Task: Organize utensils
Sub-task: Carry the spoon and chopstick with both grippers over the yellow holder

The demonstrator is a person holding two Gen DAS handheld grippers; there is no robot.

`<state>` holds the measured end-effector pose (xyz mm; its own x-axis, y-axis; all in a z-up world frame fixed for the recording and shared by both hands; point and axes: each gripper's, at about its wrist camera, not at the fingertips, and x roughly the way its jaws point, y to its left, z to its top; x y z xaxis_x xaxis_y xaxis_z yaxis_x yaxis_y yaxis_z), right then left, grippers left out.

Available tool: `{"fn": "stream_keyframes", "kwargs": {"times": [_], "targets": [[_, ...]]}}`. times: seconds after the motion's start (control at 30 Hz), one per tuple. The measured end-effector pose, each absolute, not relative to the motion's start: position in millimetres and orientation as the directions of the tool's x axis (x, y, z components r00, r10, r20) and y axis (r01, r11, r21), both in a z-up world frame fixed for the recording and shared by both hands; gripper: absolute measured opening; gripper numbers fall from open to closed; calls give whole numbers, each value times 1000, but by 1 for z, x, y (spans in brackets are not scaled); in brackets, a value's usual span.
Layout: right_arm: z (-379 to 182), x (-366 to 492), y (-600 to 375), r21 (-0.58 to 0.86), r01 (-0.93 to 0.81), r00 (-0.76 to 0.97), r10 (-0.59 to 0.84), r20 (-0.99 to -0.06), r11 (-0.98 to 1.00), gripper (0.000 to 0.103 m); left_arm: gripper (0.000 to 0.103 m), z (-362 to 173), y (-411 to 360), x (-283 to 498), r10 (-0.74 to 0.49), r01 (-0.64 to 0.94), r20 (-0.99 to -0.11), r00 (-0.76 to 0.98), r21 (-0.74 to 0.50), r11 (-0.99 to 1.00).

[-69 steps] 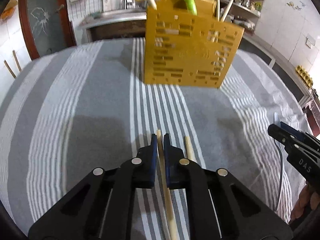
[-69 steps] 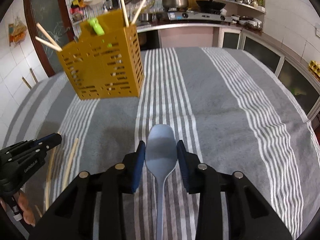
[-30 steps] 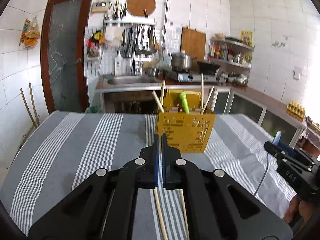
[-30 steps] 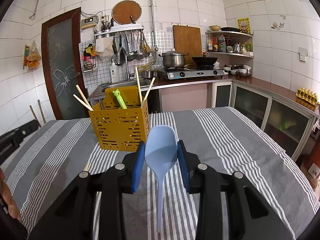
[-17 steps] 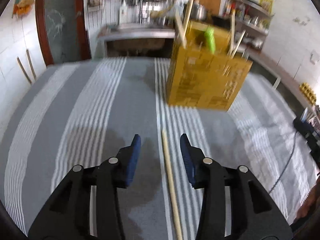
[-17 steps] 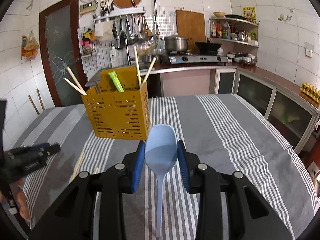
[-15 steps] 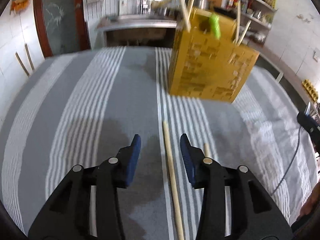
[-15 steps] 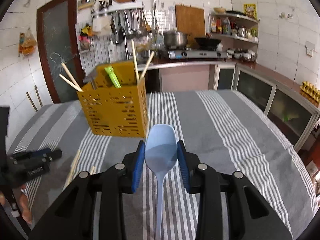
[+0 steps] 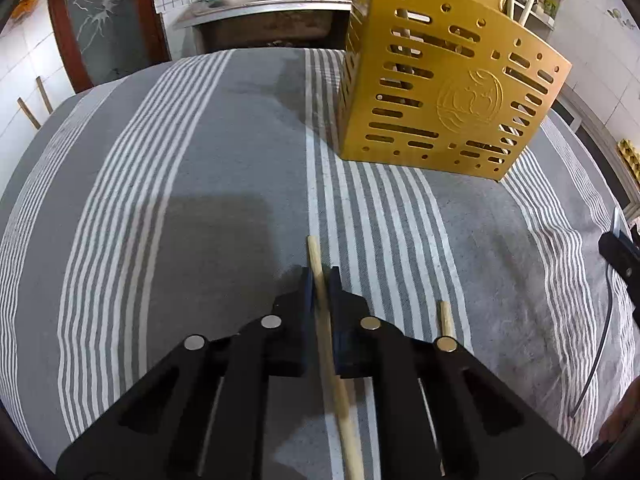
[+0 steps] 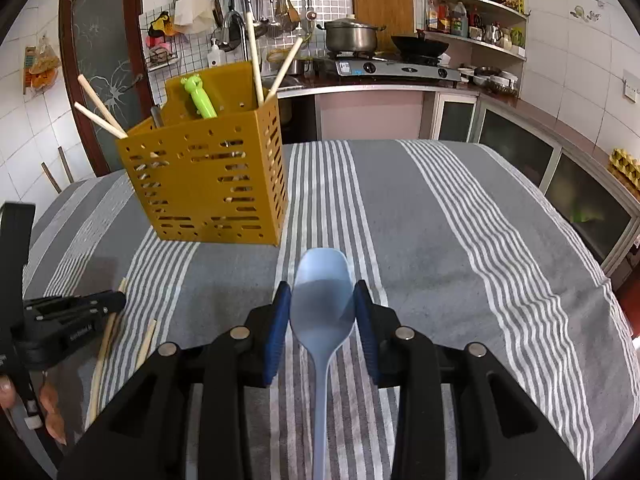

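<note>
A yellow slotted utensil holder (image 9: 448,96) stands on the striped cloth, with chopsticks and a green-handled utensil (image 10: 199,97) in it; it also shows in the right wrist view (image 10: 208,184). My left gripper (image 9: 319,280) is low over the cloth, shut on a wooden chopstick (image 9: 316,264). A second chopstick (image 9: 445,318) lies just to its right. My right gripper (image 10: 322,304) is shut on a light blue spoon (image 10: 322,280), held above the cloth. The left gripper (image 10: 116,300) also shows at the far left of the right wrist view.
The grey striped tablecloth (image 9: 200,160) covers the whole table. A kitchen counter with a pot (image 10: 352,36) and stove stands beyond the far edge. A dark door (image 10: 104,64) is at the back left. The right gripper's tip (image 9: 620,252) shows at the right edge.
My left gripper has come down and closed its open jaws on the chopstick on the cloth. The right gripper still holds the spoon and has barely moved.
</note>
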<state>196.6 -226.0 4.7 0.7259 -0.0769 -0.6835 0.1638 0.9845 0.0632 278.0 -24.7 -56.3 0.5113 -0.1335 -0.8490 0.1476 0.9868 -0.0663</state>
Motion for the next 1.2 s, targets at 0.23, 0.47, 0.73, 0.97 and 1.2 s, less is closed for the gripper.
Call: {"fn": "stream_keyframes", "kwargs": {"times": [0.23,0.47,0.73,0.97,1.2], "targets": [[9,194,-225,67,162,736,-75,-673,984,33,4,-55,-23,283,-157,136,-839,522,-100,986],[23,182,-226,78,162,766,-75,-638,984,33,4,-27,-12,258,-200,133,-768,609,-150,980],[45,163,-223,83,165,817,-89,-570,983,33,4,25,-7,212,-224,159,-634,740,-158,974],[61,143,-223,112,174,859,-95,-502,978,33,4,52,-9,172,-235,204,-517,823,-118,972],[67,131,-222,113,172,883,-103,-458,979,33,4,65,-8,149,-237,215,-416,878,-100,971]]}}
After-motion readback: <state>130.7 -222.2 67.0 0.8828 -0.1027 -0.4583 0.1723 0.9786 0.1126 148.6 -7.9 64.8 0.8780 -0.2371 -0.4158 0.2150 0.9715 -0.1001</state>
